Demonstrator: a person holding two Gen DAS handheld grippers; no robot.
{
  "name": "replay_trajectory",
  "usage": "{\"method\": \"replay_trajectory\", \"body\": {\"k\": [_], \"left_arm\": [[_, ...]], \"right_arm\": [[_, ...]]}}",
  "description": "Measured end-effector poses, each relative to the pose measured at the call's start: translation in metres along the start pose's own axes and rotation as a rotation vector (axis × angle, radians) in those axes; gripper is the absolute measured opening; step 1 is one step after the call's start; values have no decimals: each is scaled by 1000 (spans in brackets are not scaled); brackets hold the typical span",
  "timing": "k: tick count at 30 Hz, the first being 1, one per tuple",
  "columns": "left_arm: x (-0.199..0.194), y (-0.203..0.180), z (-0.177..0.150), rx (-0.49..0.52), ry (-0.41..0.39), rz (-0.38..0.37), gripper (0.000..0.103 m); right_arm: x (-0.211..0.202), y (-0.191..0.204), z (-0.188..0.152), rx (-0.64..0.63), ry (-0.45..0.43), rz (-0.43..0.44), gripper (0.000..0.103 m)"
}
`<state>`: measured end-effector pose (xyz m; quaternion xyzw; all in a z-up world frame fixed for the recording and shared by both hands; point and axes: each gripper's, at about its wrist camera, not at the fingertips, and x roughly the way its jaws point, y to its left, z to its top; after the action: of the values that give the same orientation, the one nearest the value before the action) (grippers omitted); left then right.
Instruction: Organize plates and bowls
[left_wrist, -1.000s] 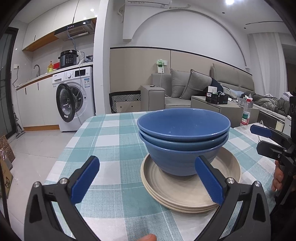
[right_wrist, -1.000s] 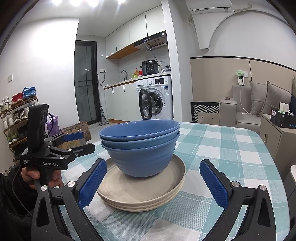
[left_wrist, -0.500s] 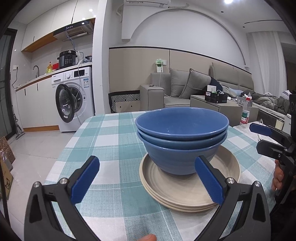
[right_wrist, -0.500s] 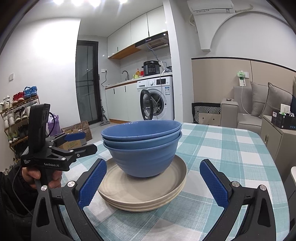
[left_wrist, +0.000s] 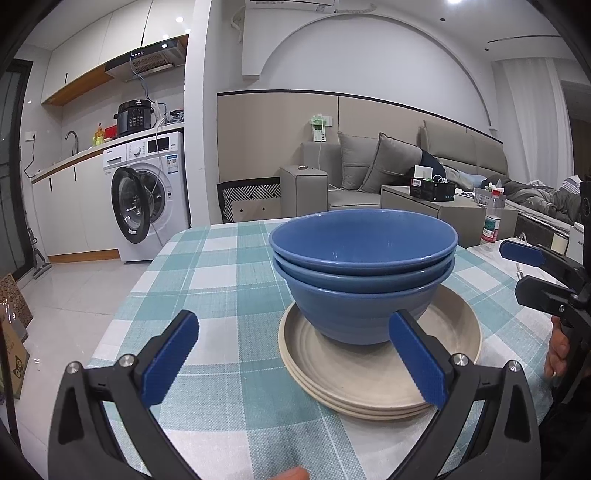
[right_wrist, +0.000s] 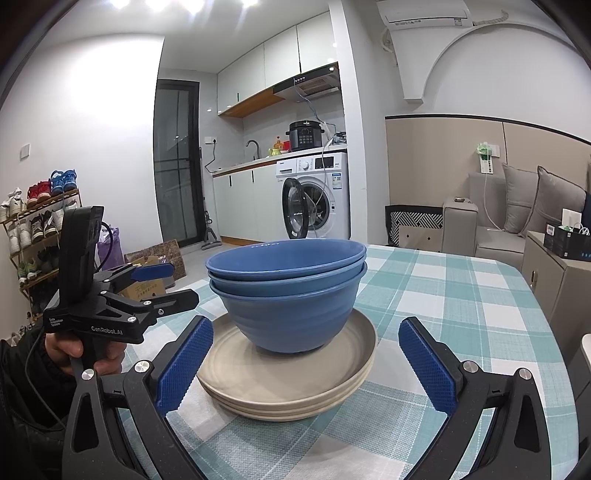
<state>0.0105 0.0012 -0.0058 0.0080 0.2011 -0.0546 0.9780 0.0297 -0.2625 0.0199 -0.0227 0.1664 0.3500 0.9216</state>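
Right gripper (right_wrist: 304, 365) (spread) before stacked bowls (right_wrist: 288, 291)

Bowls (left_wrist: 364, 275) between claws; tablecloth (left_wrist: 221, 280) bare.

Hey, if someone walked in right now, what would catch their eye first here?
The nested stack of glossy blue bowls sitting on a stack of beige ridged plates, on the teal-and-white checked tablecloth. Both grippers, left gripper and right gripper, face it with blue-padded jaws wide open, holding nothing.
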Motion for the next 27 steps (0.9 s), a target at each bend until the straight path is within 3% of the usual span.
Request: {"method": "replay_trajectory", "body": {"k": [27], "left_arm": [[3,-1,-1,-2,11,-3,103]], "right_arm": [[1,3,-3,-14,14,25,102]]}}
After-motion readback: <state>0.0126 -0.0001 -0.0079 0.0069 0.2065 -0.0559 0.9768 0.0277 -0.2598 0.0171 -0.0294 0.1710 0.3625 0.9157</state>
